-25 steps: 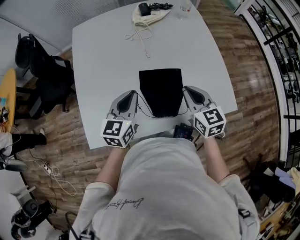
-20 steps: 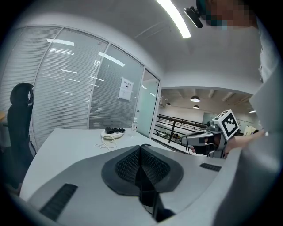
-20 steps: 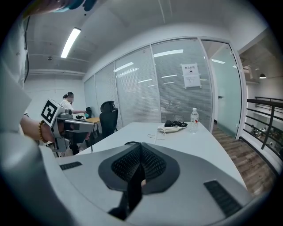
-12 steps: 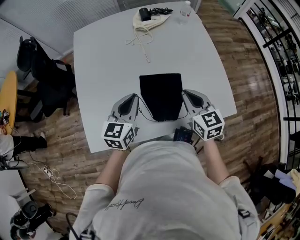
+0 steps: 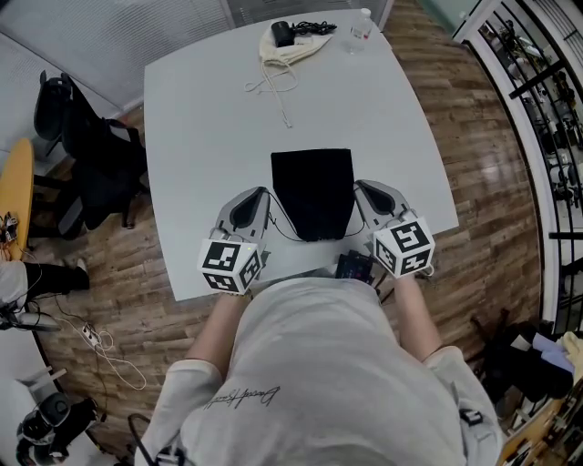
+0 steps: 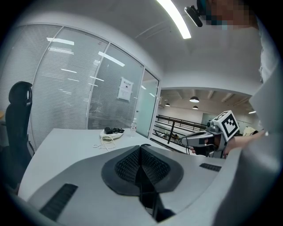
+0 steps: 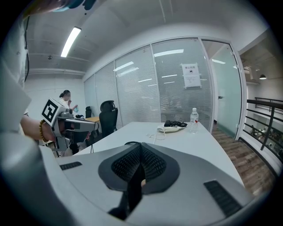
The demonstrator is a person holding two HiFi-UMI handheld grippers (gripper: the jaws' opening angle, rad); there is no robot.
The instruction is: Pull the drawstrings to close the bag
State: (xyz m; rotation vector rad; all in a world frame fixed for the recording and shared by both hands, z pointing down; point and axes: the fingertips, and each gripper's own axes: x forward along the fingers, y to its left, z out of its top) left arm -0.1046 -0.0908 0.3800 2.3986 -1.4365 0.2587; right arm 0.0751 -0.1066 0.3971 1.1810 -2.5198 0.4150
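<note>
Drawstrings are the business at hand: in the head view the black bag (image 5: 312, 191) lies flat on the white table (image 5: 209, 118), close to the person's edge, its mouth end toward the person. The left tool (image 5: 259, 195) and right tool (image 5: 363, 190) flank it, 1 on each side, probably so the 2 cords can be drawn apart against each other. A thin left drawstring (image 5: 278, 226) and right drawstring (image 5: 350, 221) curve out from the bag's near end toward the tool tips, both slack, so the mouth looks not yet cinched. A cream pouch (image 5: 290, 44) and a bottle (image 5: 362, 25) sit at the far edge, well apart from the work. In the left gripper view the jaws are pressed together, with a small dark loop of cord showing right at their tip, so this tool appears clenched on its drawstring; the bag itself is hidden below. In the right gripper view the jaws are likewise closed, a similar loop at the tip, apparently pinching the other cord.
</note>
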